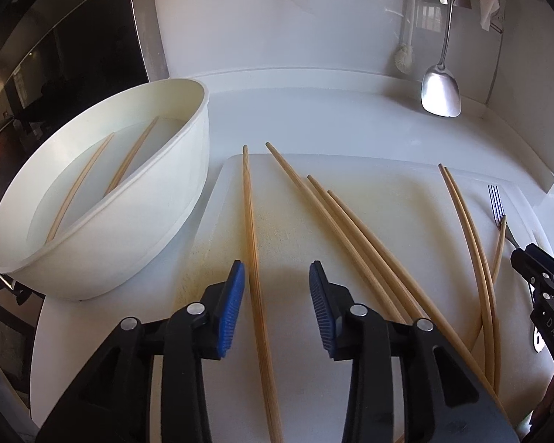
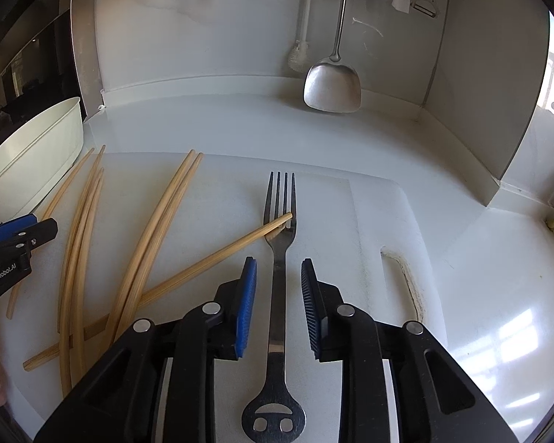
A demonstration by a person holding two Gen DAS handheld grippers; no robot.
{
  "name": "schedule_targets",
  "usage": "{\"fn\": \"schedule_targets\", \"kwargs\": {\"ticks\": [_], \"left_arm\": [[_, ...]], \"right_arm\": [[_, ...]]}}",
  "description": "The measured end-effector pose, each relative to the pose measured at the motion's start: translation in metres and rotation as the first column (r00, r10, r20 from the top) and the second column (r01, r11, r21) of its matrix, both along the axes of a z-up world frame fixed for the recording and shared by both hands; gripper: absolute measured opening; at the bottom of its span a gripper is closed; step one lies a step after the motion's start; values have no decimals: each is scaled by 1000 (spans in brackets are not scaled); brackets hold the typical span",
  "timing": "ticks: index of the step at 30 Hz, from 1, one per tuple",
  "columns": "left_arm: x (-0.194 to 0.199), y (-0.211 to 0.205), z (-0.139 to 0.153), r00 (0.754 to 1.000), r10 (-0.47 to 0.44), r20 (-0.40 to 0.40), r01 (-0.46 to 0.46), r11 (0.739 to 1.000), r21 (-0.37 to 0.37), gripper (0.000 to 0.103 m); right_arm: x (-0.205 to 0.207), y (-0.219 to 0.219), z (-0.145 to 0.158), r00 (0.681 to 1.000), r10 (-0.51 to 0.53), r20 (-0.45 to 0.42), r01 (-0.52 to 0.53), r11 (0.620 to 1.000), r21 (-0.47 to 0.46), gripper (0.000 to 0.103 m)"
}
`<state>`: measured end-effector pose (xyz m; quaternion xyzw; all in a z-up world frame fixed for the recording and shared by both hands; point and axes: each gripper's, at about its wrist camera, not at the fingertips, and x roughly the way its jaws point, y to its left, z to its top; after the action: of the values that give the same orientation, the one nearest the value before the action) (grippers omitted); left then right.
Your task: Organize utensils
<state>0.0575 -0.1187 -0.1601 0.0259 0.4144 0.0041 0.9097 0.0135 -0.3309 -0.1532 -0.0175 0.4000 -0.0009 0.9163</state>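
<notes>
— Nearest the left wrist lens, what sits between the blue pads of the left gripper (image 1: 276,297)?

— One long pale wooden chopstick (image 1: 254,258), running toward twelve o'clock on the white plastic cutting board (image 1: 387,192). Neither pad touches it, so the left gripper is released.

— And the right gripper (image 2: 279,297)?

— Released too. The stainless steel fork (image 2: 279,258) lies flat between its parted pads, tines at twelve o'clock, handle end at six.

— Anything on the fork?

— A single wooden chopstick (image 2: 218,254) crosses its neck, coming in from eight o'clock.

— Where are the rest?

— Loose wooden chopsticks (image 2: 81,243) fan across the board at nine o'clock of the fork. Two more chopsticks (image 1: 129,155) rest inside the round white bowl (image 1: 158,229) on the white counter (image 1: 314,118), at ten o'clock of the left gripper.
</notes>
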Motion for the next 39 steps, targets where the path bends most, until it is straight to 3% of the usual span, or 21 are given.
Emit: {"fn": "schedule_targets", "kwargs": {"ticks": [2,8,12,16,18,22,30,32,34,39], "left_arm": [[4,-1,0,1000,2,-4,-2,1000,6,49],[6,1,0,1000,8,-12,-8,1000,-22,50],[-7,0,8,997,18,74,-18,1000,1,50],[-9,-3,9,996,0,94,-2,1000,19,50],[-6,-3,6,997,-3,75,2,1000,18,50],[4,5,-1,1000,7,11,-6,998,-61,51],[12,-4,-1,1000,-16,-9,16,999,-28,50],[13,-6,0,1000,-20,-9,20,1000,-22,47],[11,-7,0,1000,-14,6,14,1000,5,30],[12,-1,2,1000,4,23,-4,1000,29,7]], "right_arm": [[3,0,0,1000,-1,-2,1,1000,6,25],[3,-1,0,1000,-1,-3,1,1000,23,25],[3,-2,0,1000,0,0,0,1000,32,25],[1,-3,0,1000,1,0,-1,999,37,25],[1,-2,0,1000,3,0,-3,999,35,25],[2,-1,0,1000,7,1,-7,1000,21,25],[6,-2,-1,1000,-6,-10,6,999,31,25],[6,-2,-1,1000,-5,-12,6,1000,29,25],[6,-1,-1,1000,0,-16,1,1000,29,25],[6,6,-2,1000,20,-8,-20,1000,-7,14]]}}
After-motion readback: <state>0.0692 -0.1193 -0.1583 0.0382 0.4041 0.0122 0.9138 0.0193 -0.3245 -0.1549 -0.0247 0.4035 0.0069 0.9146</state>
